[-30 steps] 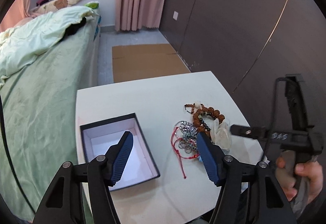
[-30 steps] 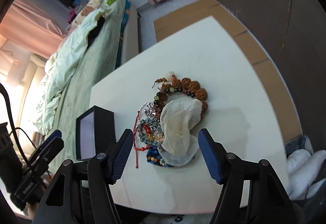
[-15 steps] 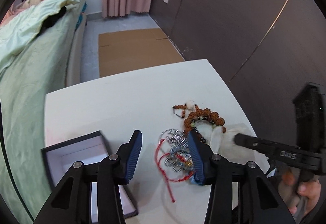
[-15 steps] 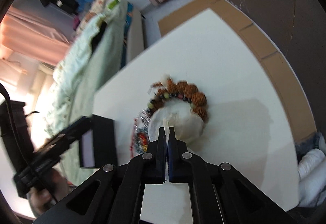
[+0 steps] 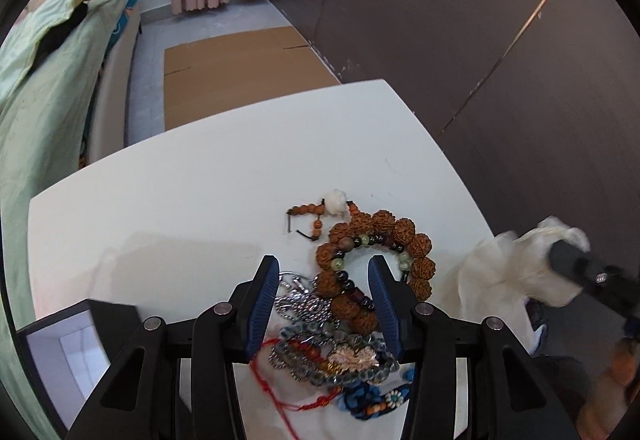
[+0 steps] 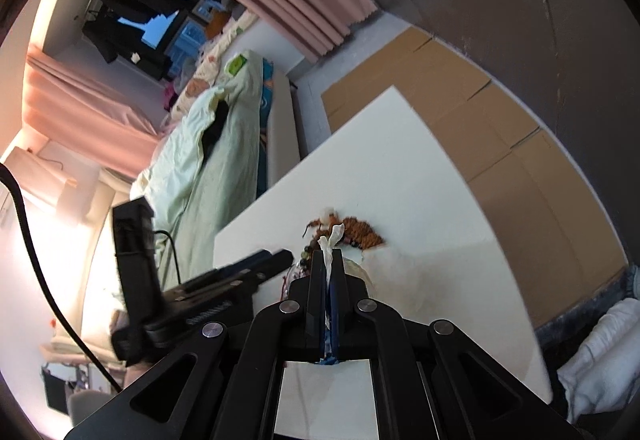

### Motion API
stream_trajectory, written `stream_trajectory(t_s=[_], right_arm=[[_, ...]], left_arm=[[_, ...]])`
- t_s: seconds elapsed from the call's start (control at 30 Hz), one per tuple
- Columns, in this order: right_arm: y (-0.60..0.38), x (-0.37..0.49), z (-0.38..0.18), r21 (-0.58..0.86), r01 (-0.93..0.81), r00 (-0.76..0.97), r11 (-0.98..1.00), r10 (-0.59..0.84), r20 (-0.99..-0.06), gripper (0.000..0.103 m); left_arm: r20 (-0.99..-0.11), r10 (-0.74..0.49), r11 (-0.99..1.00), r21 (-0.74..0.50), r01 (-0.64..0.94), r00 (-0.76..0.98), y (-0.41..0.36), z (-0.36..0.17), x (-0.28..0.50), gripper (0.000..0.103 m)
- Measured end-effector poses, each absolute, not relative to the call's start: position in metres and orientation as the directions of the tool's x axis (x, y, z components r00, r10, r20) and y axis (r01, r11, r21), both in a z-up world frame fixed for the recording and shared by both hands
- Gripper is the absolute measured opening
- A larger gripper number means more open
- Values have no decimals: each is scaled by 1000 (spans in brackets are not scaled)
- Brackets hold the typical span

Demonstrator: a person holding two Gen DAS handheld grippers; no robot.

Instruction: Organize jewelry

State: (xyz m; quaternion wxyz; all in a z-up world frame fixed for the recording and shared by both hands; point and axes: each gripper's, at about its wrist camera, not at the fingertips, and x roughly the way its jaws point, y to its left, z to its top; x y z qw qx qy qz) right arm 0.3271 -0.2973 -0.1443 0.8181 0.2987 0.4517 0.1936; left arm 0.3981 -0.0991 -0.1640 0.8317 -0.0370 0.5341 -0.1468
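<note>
A tangle of jewelry lies on the white table (image 5: 192,199): a brown bead bracelet (image 5: 404,230), a dark bead bracelet (image 5: 347,282), silver chains (image 5: 298,304), a clear bead strand (image 5: 320,336) and a red cord (image 5: 276,396). My left gripper (image 5: 323,268) hangs just over the pile, open, with the bead bracelets between its fingers. My right gripper (image 6: 329,254) is shut on a sheer white pouch (image 6: 332,236), which it holds off to the right of the pile (image 5: 508,272). An open dark box (image 5: 114,310) with a white inside sits at the lower left.
A bed (image 5: 44,87) with a pale green cover runs along the table's left side. Flat cardboard (image 5: 236,63) lies on the floor beyond the table. A dark wall (image 5: 480,39) stands close on the right. A person's hand (image 5: 622,372) grips the right tool.
My left gripper has swung from above the box to just over the jewelry, sunk lower and narrowed its jaws. My right gripper has shut on the white pouch and carried it off the pile.
</note>
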Motion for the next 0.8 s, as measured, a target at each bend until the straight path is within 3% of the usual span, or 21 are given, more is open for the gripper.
stream_trajectory(t_s=[0.2,0.3,0.37,0.8], right_arm=[[-308,324,-142,663,-16,541,748,564,-623,3],[-311,323,-143,656,3,546,755,549,-634,3],[-311,323,-144,652,9,545,758,543,-639,3],[-297,320,-134,644,-21,574,765,537,-619,3]], left_arm=[[-901,-230,964,-161,211,368,-113,-181,401,48],[-908,-227,963,-154,224,352,-116,-188,403,37],[-903,-239,961,-166,222,358,-114,-185,402,18],[-815,-369,926,-282,250,448,-90,-135,376,18]])
